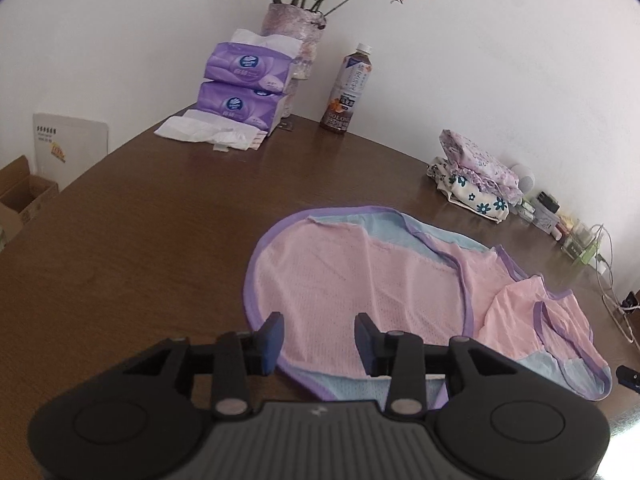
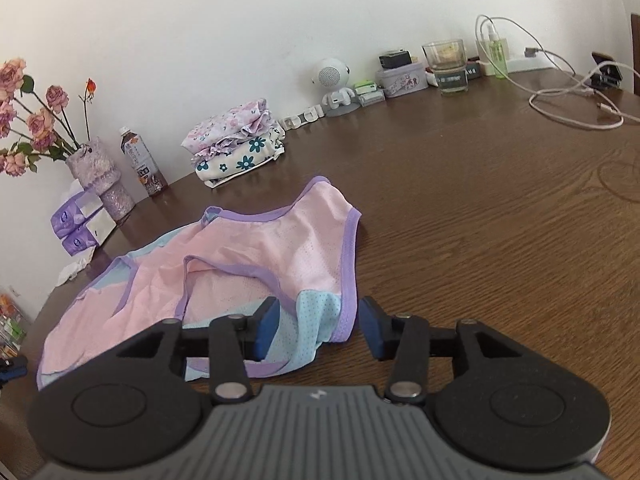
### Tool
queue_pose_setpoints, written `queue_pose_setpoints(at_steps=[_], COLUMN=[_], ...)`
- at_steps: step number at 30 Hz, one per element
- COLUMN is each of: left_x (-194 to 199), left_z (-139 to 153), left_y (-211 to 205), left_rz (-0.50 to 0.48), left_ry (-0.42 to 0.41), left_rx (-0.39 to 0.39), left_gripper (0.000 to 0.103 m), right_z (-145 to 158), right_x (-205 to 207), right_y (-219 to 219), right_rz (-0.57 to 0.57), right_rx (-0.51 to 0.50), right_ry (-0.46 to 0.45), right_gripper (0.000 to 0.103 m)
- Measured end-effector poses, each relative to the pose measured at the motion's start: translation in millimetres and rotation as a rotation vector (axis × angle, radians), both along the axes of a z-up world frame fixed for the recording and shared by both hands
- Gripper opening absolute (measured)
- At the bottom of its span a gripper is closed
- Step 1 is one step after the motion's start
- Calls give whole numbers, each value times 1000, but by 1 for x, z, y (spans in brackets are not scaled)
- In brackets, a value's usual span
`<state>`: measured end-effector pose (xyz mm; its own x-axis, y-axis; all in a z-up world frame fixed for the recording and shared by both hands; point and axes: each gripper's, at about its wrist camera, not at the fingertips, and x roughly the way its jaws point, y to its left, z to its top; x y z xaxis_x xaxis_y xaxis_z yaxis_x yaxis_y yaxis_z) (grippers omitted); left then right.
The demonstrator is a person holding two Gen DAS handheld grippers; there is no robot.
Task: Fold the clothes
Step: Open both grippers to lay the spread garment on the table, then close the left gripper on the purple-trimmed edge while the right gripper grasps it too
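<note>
The left gripper (image 1: 319, 340) has its blue-padded fingers (image 1: 272, 342) spread wide, holding nothing, poised over the near hem of a pink mesh sleeveless garment with lilac binding and pale blue panels (image 1: 360, 280). One pad sits at the lilac edge and the other over the pink cloth, so the hem falls between them, which looks like a line-up for pinching that edge. Whether the pads touch the cloth cannot be told.

The right gripper (image 2: 318, 326) is likewise spread wide and empty. Its fingers (image 2: 269, 328) straddle the pale blue corner and the lilac side binding at the garment's other end, one pad over the blue mesh, the other over bare wood just beside the edge. The two tools at opposite ends suggest a paired grasp to lift and fold the piece over, not yet begun.

The garment lies spread on the brown wooden desk (image 2: 480, 220), mostly flat, though one strap section is rumpled and partly turned over itself.

Further back, a small stack of folded floral clothes (image 2: 236, 148) rests near the wall, probably where finished pieces go. Well apart stand a brown-labelled drink bottle (image 1: 350, 88), purple tissue packs (image 1: 240, 84) and a vase of dried roses (image 1: 292, 36).
</note>
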<state>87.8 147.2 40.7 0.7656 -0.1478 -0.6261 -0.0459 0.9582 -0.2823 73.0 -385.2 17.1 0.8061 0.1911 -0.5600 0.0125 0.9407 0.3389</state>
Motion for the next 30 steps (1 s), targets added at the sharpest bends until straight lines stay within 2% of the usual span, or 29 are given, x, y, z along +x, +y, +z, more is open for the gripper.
queue_pose_setpoints(at_steps=[4, 7, 9, 11, 12, 15, 17, 23, 27, 30], left_x=[35, 50, 57, 60, 62, 65, 65, 60, 57, 57], left_z=[-7, -17, -22, -23, -23, -23, -23, -25, -25, -24], left_y=[-9, -9, -9, -9, -9, -8, -8, -8, -9, -7], left_rz=[-32, -46, -53, -53, -52, -45, -36, -9, 0, 3], left_ry=[25, 39, 44, 40, 40, 39, 33, 12, 6, 6], left_rx=[33, 27, 27, 48, 55, 82, 99, 139, 154, 137], left_gripper=[35, 34, 27, 24, 24, 22, 21, 21, 21, 21], right_z=[-2, -6, -8, -10, -11, -14, -14, -18, -18, -19], right_x=[15, 25, 27, 29, 30, 33, 35, 37, 38, 39], right_y=[22, 34, 40, 43, 44, 41, 37, 30, 23, 22], right_rz=[31, 76, 97, 113, 120, 128, 130, 114, 104, 103], right_rx=[-143, -205, -248, -287, -303, -316, -317, -367, -351, -345], right_ry=[11, 27, 25, 26, 29, 44, 47, 53, 60, 60], right_gripper=[45, 45, 45, 44, 40, 23, 17, 14, 14, 14])
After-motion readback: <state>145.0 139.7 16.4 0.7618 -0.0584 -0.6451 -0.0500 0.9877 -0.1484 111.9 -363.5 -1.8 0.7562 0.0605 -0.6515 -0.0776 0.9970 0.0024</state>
